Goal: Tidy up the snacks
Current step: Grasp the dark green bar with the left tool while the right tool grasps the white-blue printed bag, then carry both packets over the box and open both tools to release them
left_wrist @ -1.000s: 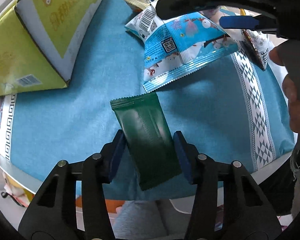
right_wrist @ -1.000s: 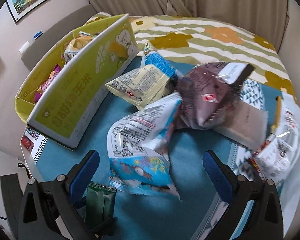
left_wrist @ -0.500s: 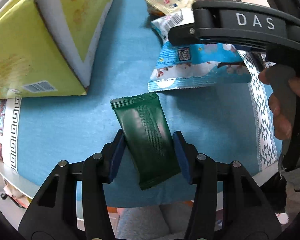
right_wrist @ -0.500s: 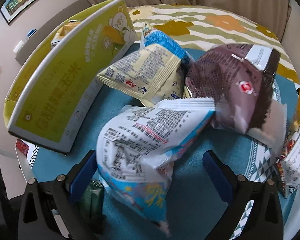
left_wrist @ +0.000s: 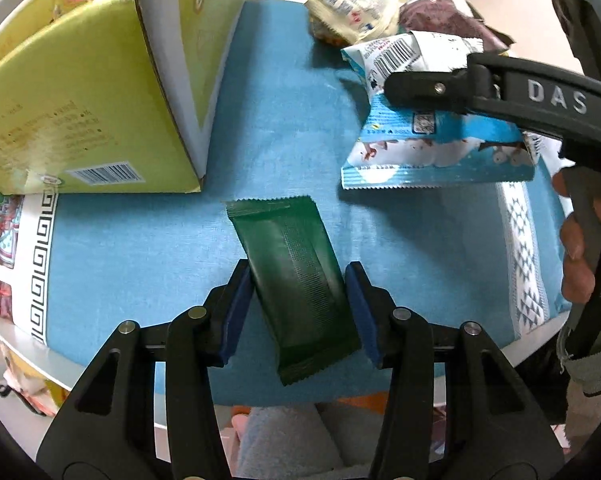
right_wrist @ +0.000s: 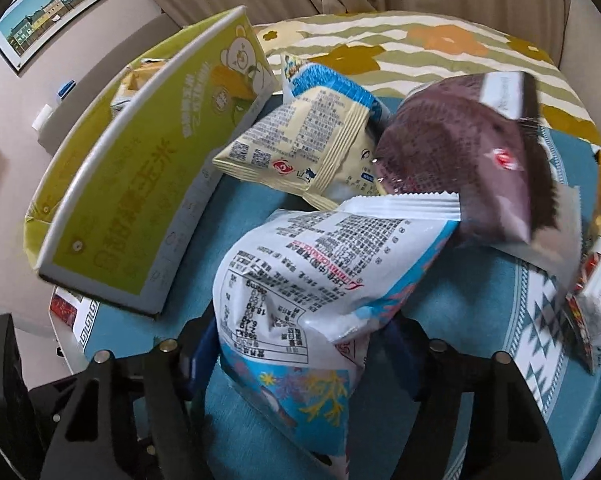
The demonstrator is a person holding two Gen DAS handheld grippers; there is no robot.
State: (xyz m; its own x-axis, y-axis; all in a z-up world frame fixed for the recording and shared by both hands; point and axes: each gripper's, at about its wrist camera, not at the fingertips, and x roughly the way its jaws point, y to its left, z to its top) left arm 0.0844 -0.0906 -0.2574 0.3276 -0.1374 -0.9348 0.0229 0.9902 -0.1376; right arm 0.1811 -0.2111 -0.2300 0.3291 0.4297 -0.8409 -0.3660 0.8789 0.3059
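In the left wrist view my left gripper [left_wrist: 296, 308] is shut on a dark green snack bar [left_wrist: 292, 276], which lies flat over the blue tablecloth [left_wrist: 132, 248]. In the right wrist view my right gripper [right_wrist: 300, 340] has closed on a blue and white snack bag [right_wrist: 320, 280], its fingers pressing the bag's sides. The same bag [left_wrist: 432, 148] shows in the left wrist view, under the right gripper's black body [left_wrist: 500, 96]. The yellow-green cardboard box [left_wrist: 80, 100] stands at the left and holds several snacks; it also shows in the right wrist view [right_wrist: 140, 184].
A pale yellow bag [right_wrist: 300, 152], a dark brown bag [right_wrist: 472, 160] and a blue bag behind them lie in a heap past the held bag. More packets [right_wrist: 592, 304] lie at the right edge. The table's front edge [left_wrist: 60, 364] is close below the left gripper.
My right gripper moved forward over the blue and white bag and closed its jaws on it. My left gripper kept its hold on the green bar, and the box now looks nearer.
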